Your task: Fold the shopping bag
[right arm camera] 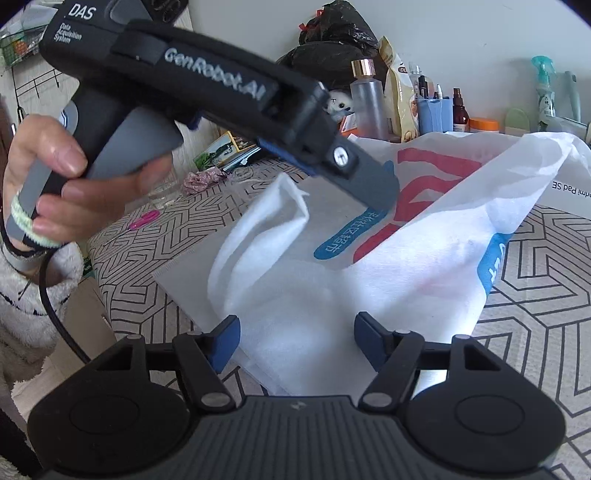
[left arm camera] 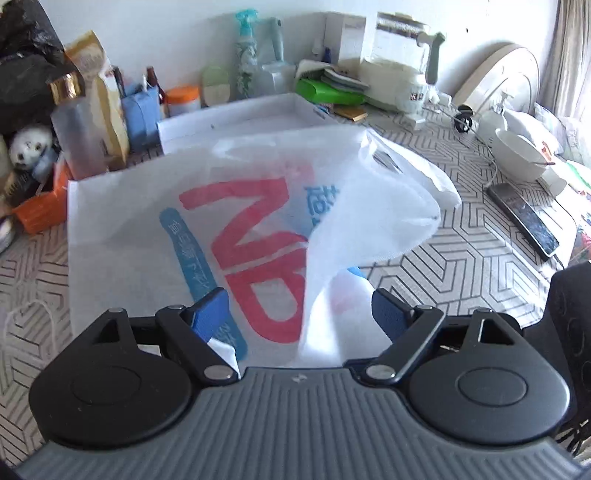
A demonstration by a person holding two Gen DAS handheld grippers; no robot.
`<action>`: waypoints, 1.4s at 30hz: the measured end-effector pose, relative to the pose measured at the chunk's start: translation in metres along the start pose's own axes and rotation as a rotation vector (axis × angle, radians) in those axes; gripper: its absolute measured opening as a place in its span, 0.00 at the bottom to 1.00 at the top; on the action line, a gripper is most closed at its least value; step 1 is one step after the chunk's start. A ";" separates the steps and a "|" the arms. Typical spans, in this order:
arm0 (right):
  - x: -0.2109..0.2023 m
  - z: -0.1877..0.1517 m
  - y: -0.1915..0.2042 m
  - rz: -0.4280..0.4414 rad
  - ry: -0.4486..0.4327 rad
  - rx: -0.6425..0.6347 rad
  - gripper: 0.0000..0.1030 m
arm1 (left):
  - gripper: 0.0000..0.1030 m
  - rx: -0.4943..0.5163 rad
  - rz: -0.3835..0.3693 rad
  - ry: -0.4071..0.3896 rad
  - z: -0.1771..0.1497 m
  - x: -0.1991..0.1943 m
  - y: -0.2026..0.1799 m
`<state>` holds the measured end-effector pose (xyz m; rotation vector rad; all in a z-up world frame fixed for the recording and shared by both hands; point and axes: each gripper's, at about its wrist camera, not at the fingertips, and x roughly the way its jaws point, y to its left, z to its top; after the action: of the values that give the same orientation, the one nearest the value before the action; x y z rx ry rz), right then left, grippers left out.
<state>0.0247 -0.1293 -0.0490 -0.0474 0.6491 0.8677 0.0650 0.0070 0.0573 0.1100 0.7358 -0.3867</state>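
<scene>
A white wall (left arm camera: pixel 155 33) stands behind the table (left arm camera: pixel 461 236), which wears a geometric grey-lined cloth. Clutter lines the table's far edge against the wall. A curtain (left arm camera: pixel 570 55) hangs right of the table, daylight bright there.

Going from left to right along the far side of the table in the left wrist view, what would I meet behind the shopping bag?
Stuffed toy → frosted bottle with gold cap → blue pen holder → orange-lidded jar → teal spray bottle → green box → white bowl → phone.
</scene>
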 end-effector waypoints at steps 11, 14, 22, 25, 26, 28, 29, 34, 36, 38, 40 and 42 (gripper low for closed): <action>0.001 0.001 -0.002 0.041 0.009 -0.017 0.69 | 0.83 -0.090 0.221 0.128 -0.057 -0.044 0.031; 0.000 0.000 -0.001 0.051 0.006 -0.020 0.70 | 0.83 -0.119 0.135 0.068 -0.039 -0.060 0.036; -0.004 0.004 -0.007 0.073 0.009 0.068 0.69 | 0.83 0.049 -0.082 0.066 0.019 0.016 -0.019; -0.026 0.010 -0.016 0.101 -0.024 0.158 0.69 | 0.81 0.042 -0.088 0.135 0.014 0.053 -0.020; -0.036 0.012 -0.019 0.090 -0.033 0.167 0.69 | 0.80 0.032 -0.089 0.170 0.010 0.065 -0.020; -0.058 0.015 -0.029 0.056 -0.048 0.189 0.69 | 0.78 0.032 -0.090 0.206 -0.001 0.076 -0.019; -0.069 0.018 -0.038 0.044 -0.059 0.215 0.69 | 0.78 0.051 -0.091 0.207 -0.008 0.077 -0.020; -0.092 0.051 -0.099 0.004 -0.111 0.387 0.73 | 0.78 0.106 -0.080 0.227 -0.013 0.077 -0.014; -0.087 0.067 -0.130 -0.021 -0.131 0.461 0.73 | 0.78 0.116 -0.134 0.201 -0.001 0.066 -0.007; -0.076 0.079 -0.160 -0.034 -0.132 0.543 0.73 | 0.78 0.145 -0.159 0.138 0.013 0.051 0.000; -0.059 0.085 -0.183 -0.023 -0.116 0.623 0.73 | 0.78 0.149 -0.146 0.052 0.030 0.036 0.010; -0.037 0.089 -0.204 -0.014 -0.101 0.714 0.73 | 0.78 0.146 -0.105 -0.028 0.046 0.029 0.019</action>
<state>0.1995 -0.2634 -0.0008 0.6290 0.8299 0.5813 0.1210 0.0048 0.0709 0.2035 0.6869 -0.5417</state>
